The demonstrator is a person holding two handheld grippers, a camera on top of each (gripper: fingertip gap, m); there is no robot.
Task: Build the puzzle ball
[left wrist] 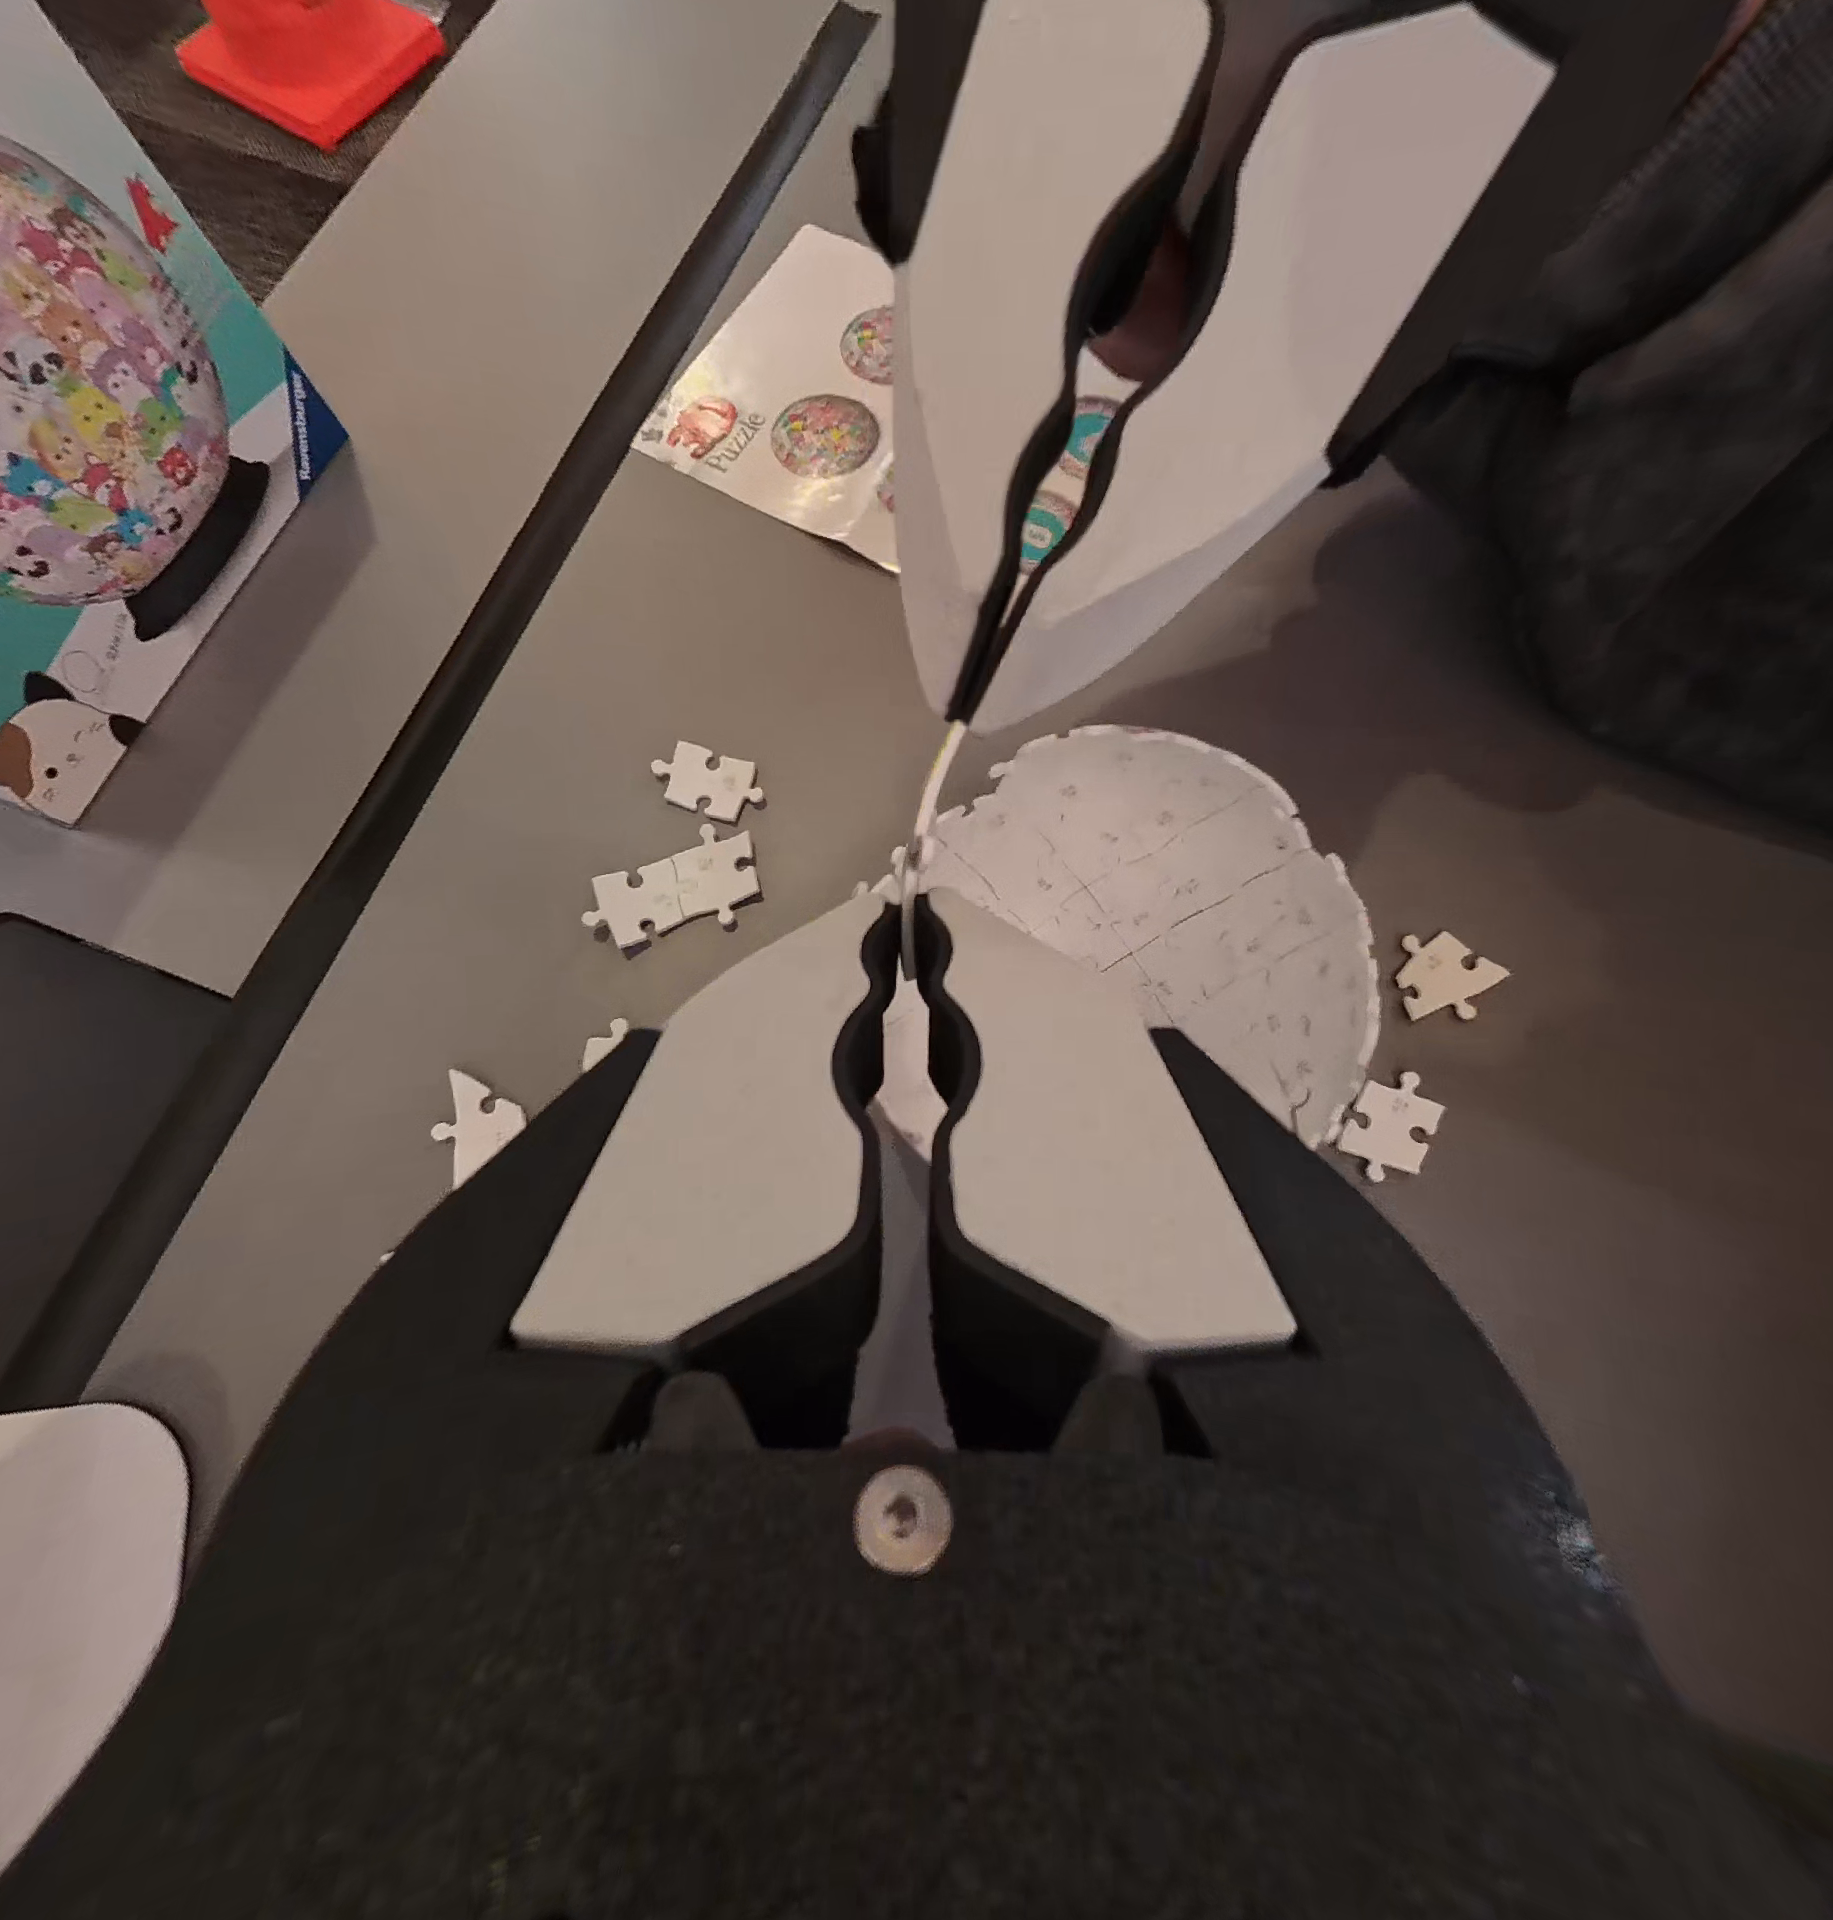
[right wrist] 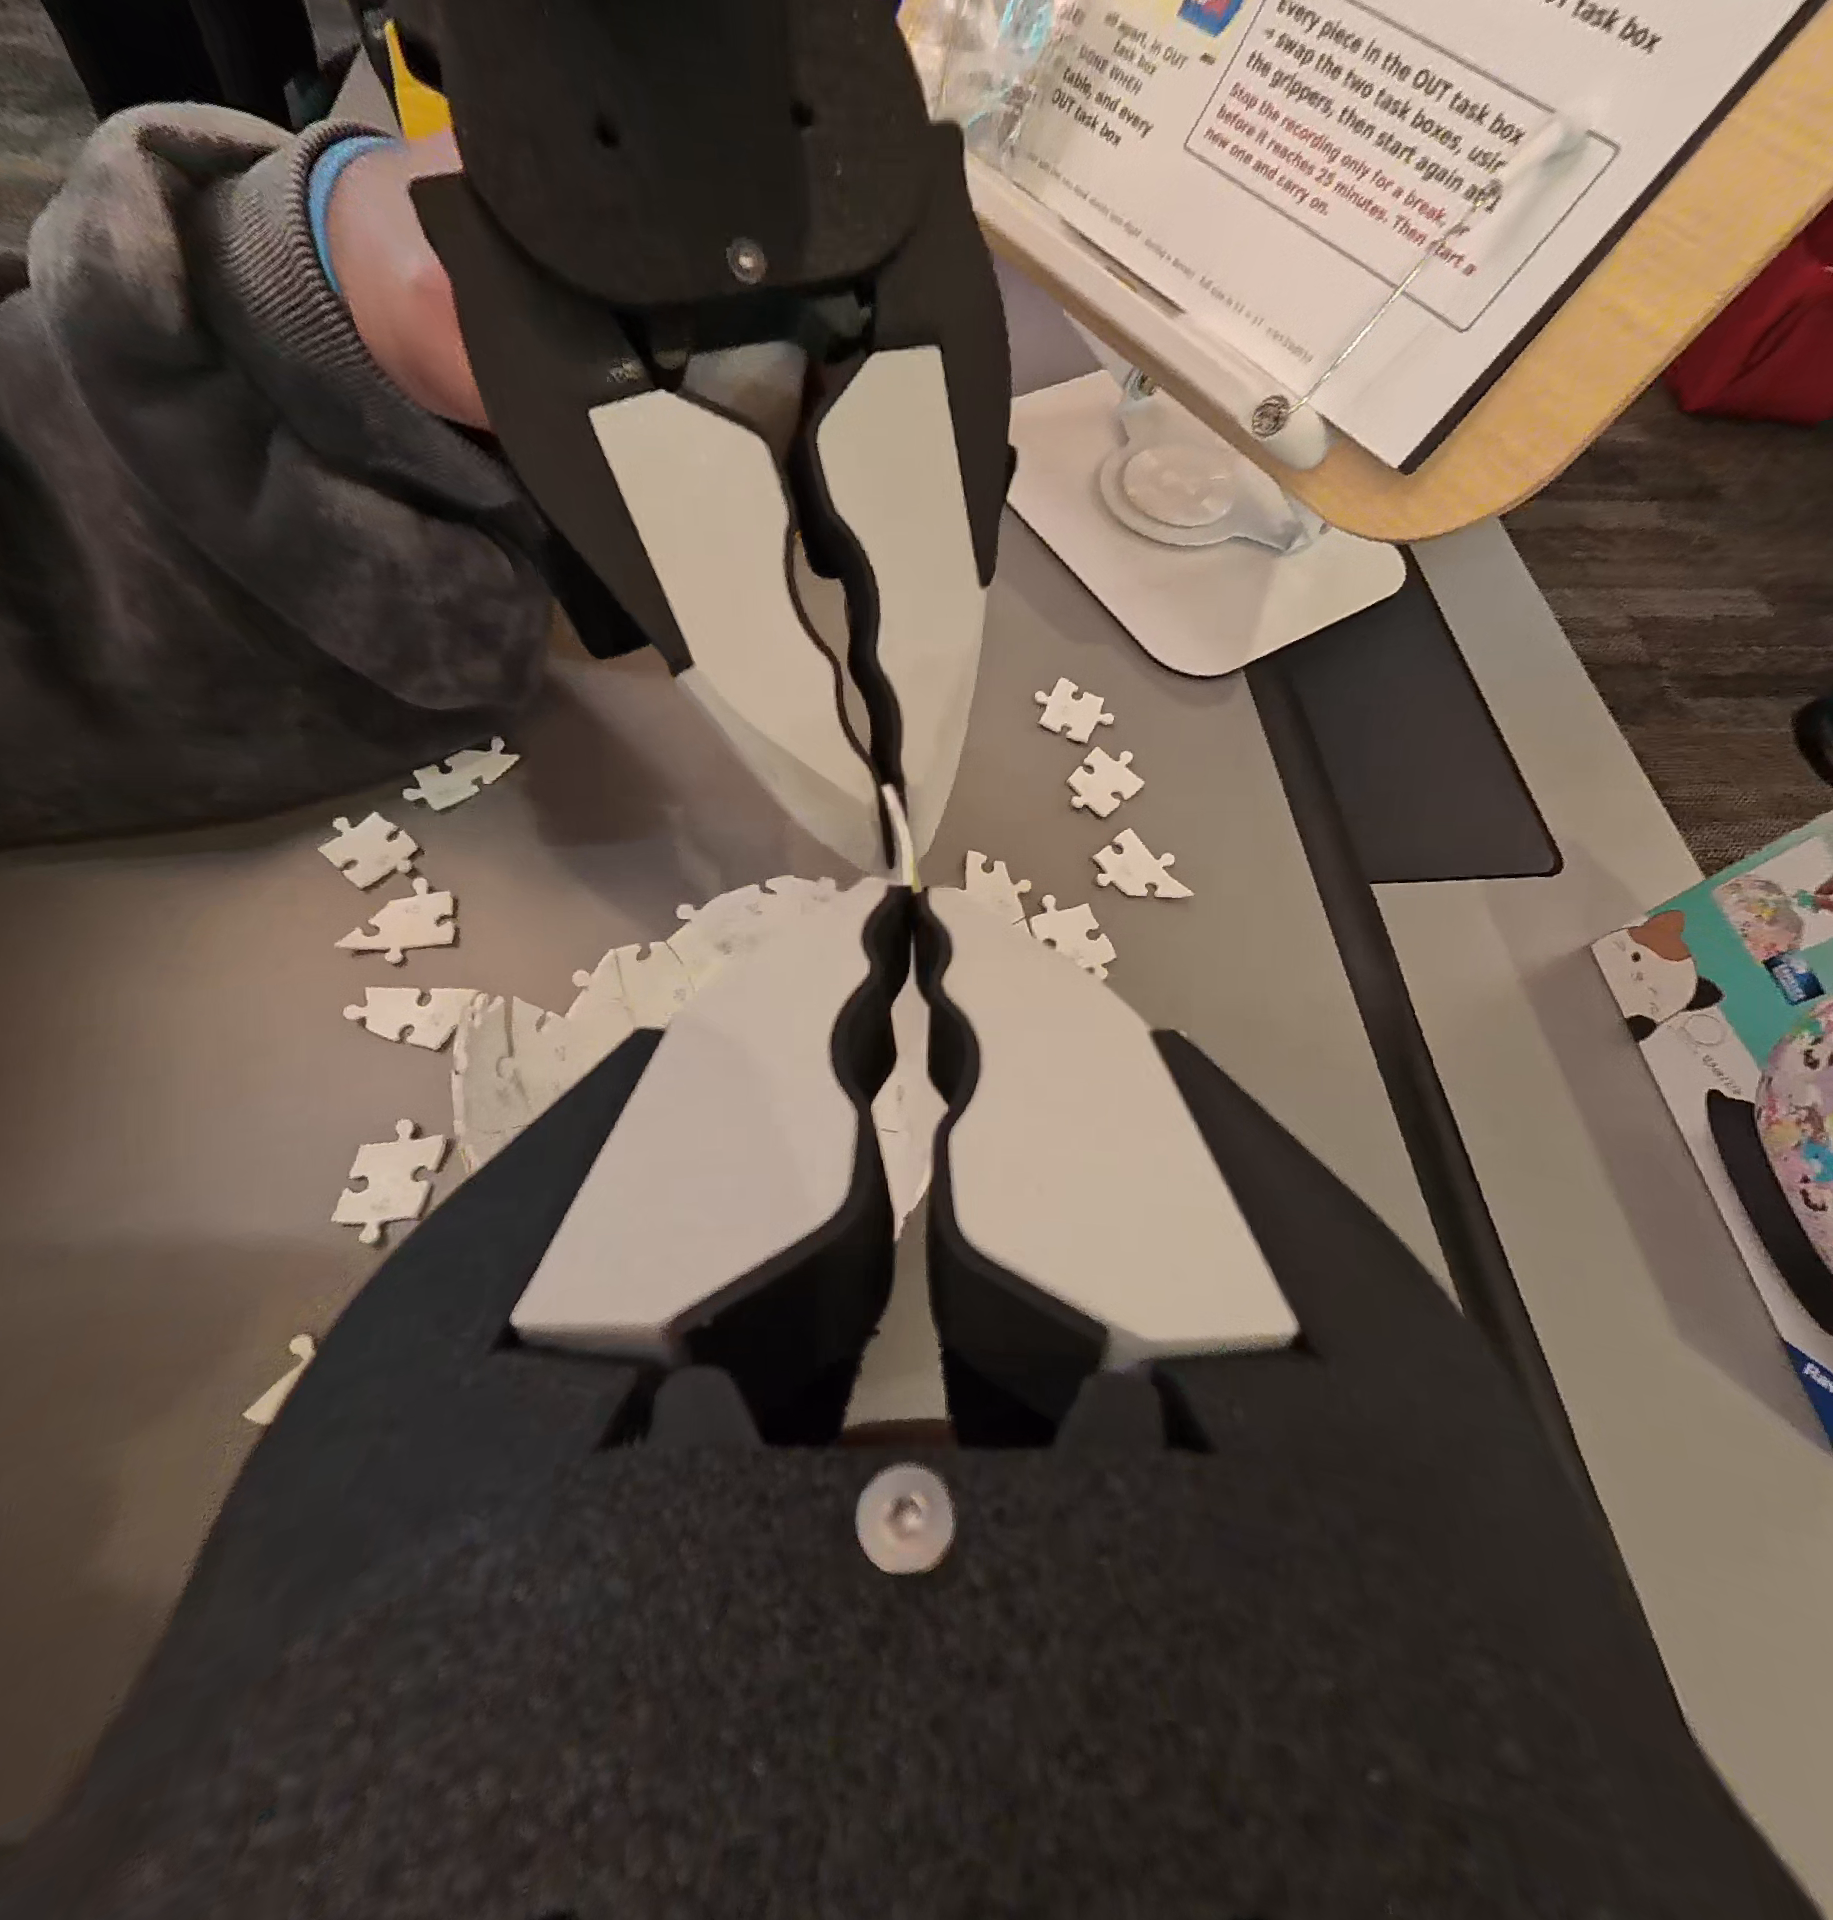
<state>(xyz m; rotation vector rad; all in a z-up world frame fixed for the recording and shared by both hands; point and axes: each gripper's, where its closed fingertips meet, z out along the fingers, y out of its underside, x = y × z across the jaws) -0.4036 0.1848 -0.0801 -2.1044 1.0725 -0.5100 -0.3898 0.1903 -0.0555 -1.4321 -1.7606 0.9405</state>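
The left gripper (left wrist: 907, 914) has its fingers pressed almost together, pinching a thin white puzzle piece (left wrist: 931, 805) seen edge-on at the tips. Just beyond and to the right of those tips sits the part-built puzzle ball (left wrist: 1182, 883), a curved white shell lying blank side up on the grey table (left wrist: 1514, 1039). Loose pieces (left wrist: 673, 894) lie left of the fingers, and two more (left wrist: 1390, 1127) lie right of the shell. Straight ahead, the right gripper (left wrist: 956, 717) comes in tip to tip, nipping the far end of the same piece. Farther left stands the puzzle box (left wrist: 112, 468), and behind the far gripper lies an instruction sheet (left wrist: 787, 395).

From the right wrist view the right gripper (right wrist: 910, 896) is likewise nearly closed on the piece, the shell (right wrist: 631, 987) lying under and left of its fingers, loose pieces (right wrist: 392, 1174) scattered on both sides. Beyond, a person's grey sleeve (right wrist: 216, 520) lies to the left, a document stand (right wrist: 1411, 260) to the right
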